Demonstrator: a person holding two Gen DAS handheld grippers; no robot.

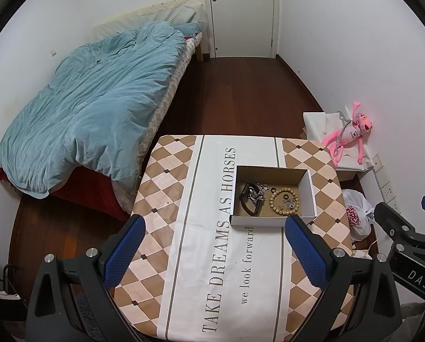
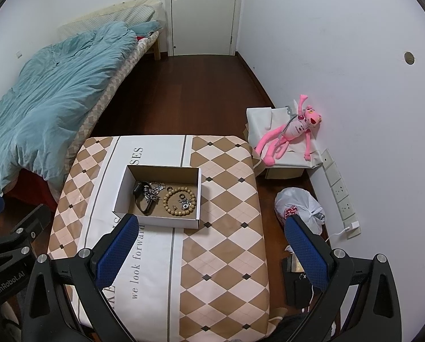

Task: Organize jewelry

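Note:
A shallow white cardboard box [image 1: 309, 191] [image 2: 121, 188] sits on the table with the diamond-patterned cloth [image 1: 167, 171] [image 2: 229, 188]. Inside lie a wooden bead bracelet [image 1: 283, 201] [image 2: 179, 201], a black strap [image 1: 248, 202] [image 2: 142, 201], a silver chain [image 1: 258, 192] [image 2: 152, 191] and small rings. My left gripper [image 1: 215, 245] hovers above the table's near side, open and holding nothing. My right gripper [image 2: 212, 245] is likewise open and holds nothing, with its right finger over the floor. Each gripper shows at the other view's edge.
A bed with a blue quilt [image 1: 93, 108] [image 2: 47, 99] stands left of the table. To the right are a pink plush toy [image 1: 352, 131] [image 2: 292, 131] on a white-covered box, a white plastic bag [image 1: 357, 213] [image 2: 300, 208] on the floor, and wall sockets [image 2: 340, 193]. A closed door [image 1: 241, 11] is at the back.

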